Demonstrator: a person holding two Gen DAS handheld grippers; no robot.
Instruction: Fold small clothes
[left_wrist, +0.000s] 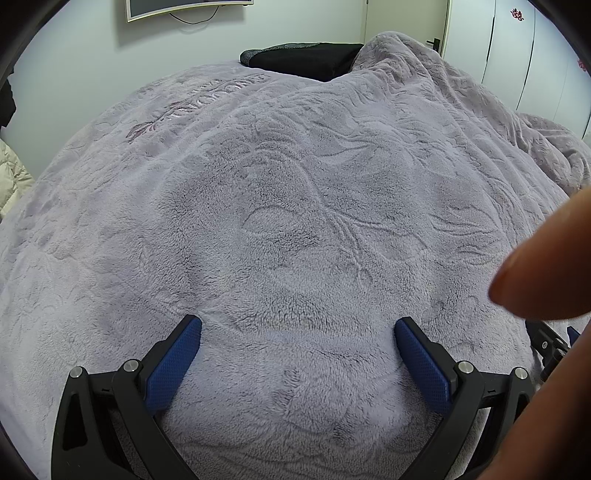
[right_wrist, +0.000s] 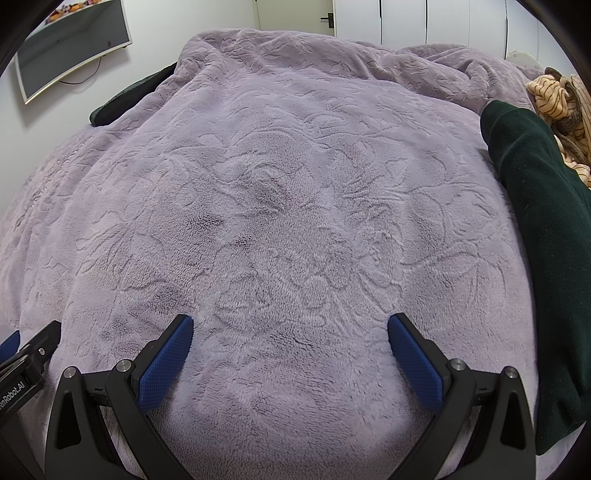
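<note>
both grippers agape, empty, over lilac blanket; dark green garment right.

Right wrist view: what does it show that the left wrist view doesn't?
Only the right wrist view shows a dark green garment lying along the bed's right side, with a striped orange-tan cloth bunched behind it. Only the left wrist view shows a fingertip close to the lens and a cream quilted item at the left edge. Both share the lilac fleece blanket, a wall screen, and open, empty grippers: left gripper, right gripper.
</note>
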